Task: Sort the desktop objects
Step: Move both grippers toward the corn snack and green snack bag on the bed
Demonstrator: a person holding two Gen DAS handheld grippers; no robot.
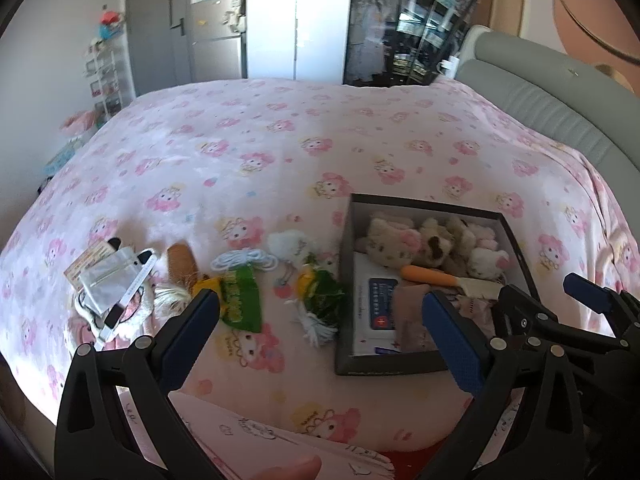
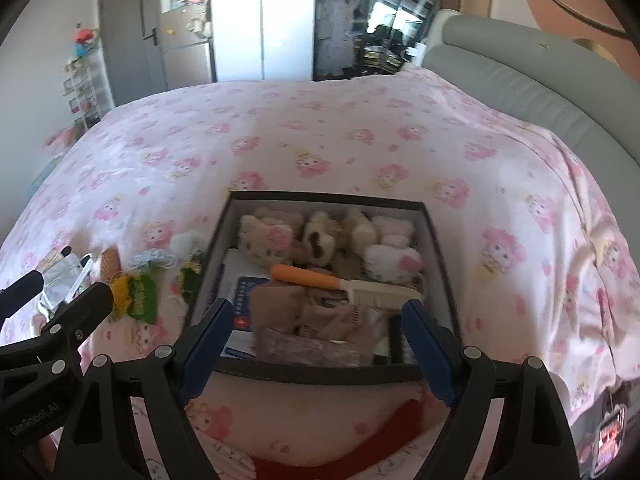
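Both tongs, left tongs [image 1: 320,316] & right tongs [image 2: 318,320], gape wide w/ nothing held, hovering over the box [image 2: 440,248] on the bed [image 1: 320,128], already approx half-filled w/ plush toys [image 2: 266,242] & comb [image 2: 344,282], while green packet [image 1: 240,298], cord [image 1: 244,260], silver pouch [image 1: 106,284] etc. wait outside.

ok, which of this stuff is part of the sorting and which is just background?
In play:
box with plush toys and comb inside
loose on the bedspread: green packet, white cord, silver pouch, yarn doll
both grippers, open: left, right

Background:
fridge
headboard
door
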